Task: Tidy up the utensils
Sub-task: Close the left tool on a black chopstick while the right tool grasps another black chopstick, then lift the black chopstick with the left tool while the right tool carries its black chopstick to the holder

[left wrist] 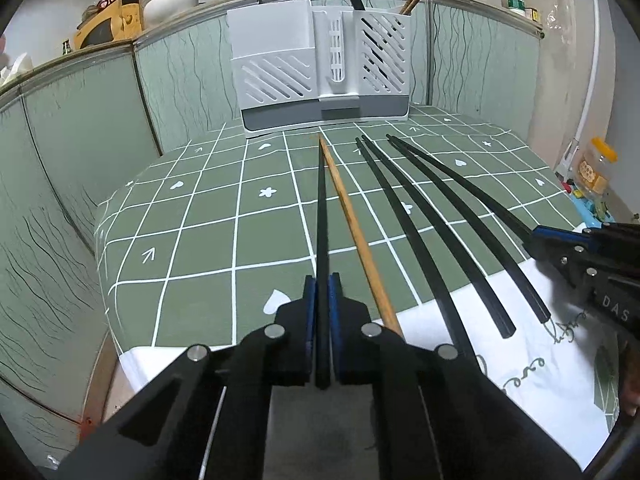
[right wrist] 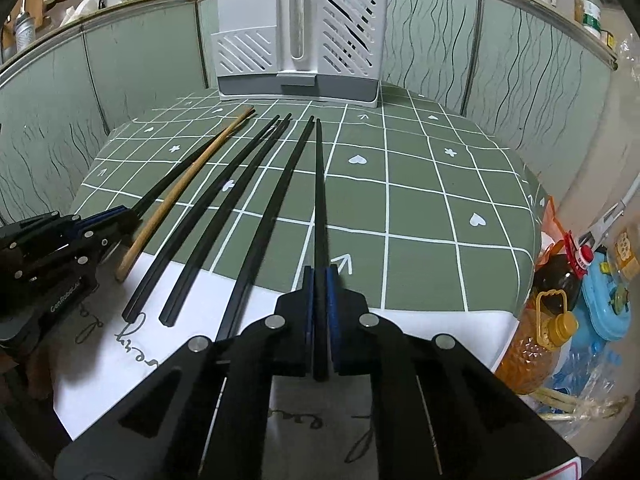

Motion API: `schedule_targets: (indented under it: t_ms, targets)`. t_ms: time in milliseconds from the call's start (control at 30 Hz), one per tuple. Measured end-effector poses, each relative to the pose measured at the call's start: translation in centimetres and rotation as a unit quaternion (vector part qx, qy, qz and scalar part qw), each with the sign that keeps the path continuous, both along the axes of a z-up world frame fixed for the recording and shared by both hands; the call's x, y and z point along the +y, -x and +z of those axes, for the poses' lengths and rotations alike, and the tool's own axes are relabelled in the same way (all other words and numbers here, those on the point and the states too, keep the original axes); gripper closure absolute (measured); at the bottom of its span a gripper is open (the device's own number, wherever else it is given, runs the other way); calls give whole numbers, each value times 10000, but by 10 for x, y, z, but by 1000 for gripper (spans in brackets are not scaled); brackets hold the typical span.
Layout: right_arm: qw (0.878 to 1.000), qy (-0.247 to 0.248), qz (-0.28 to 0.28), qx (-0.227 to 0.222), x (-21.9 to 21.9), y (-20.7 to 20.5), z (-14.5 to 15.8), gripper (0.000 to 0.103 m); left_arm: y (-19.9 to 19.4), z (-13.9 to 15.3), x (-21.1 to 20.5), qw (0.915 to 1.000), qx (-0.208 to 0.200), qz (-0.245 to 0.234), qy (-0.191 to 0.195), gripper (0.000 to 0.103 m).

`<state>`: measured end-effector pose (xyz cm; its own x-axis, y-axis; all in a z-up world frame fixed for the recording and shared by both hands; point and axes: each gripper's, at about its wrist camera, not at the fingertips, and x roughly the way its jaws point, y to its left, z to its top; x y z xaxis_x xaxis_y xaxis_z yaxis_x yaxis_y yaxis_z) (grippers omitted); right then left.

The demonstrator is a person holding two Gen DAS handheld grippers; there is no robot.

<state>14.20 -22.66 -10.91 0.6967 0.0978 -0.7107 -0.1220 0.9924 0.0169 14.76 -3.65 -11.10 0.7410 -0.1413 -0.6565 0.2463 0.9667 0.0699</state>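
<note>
A white and grey utensil holder (left wrist: pixel 320 64) (right wrist: pixel 300 40) stands at the back of the table, with chopsticks and a dark handle sticking out of it. My left gripper (left wrist: pixel 322 280) is shut on the near end of a black chopstick (left wrist: pixel 321 200) that points at the holder. A wooden chopstick (left wrist: pixel 352 220) (right wrist: pixel 180 188) lies just to its right. Three loose black chopsticks (left wrist: pixel 420 232) (right wrist: pixel 224 200) lie between the grippers. My right gripper (right wrist: pixel 320 272) is shut on another black chopstick (right wrist: pixel 319 180). Each gripper appears at the edge of the other's view: the right gripper (left wrist: pixel 534 234) and the left gripper (right wrist: pixel 130 216).
The table carries a green checked cloth (left wrist: pixel 200 220) with a white strip along the near edge. Green wall panels close the back and left sides. Past the table's right edge stand a dark oil bottle (right wrist: pixel 556 280), an orange jug (right wrist: pixel 536 344) and a blue container (right wrist: pixel 604 304).
</note>
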Motion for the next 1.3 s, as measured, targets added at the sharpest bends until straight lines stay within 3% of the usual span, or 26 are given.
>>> schedule_targets:
  t_ms: [433,800,1300]
  targets:
    - [9997,-193,-104,-132,-11,-1,16,97,-1,15,12,9995,-60,138,288,97]
    - [9964,-544,-91,-639,-30,0,75,97,-4,66,32,9972,-411,45,616,97]
    - [9910,-655,29,-1171,-36,-14,146,97,-11,132,50,9922,-793,-11,961,97]
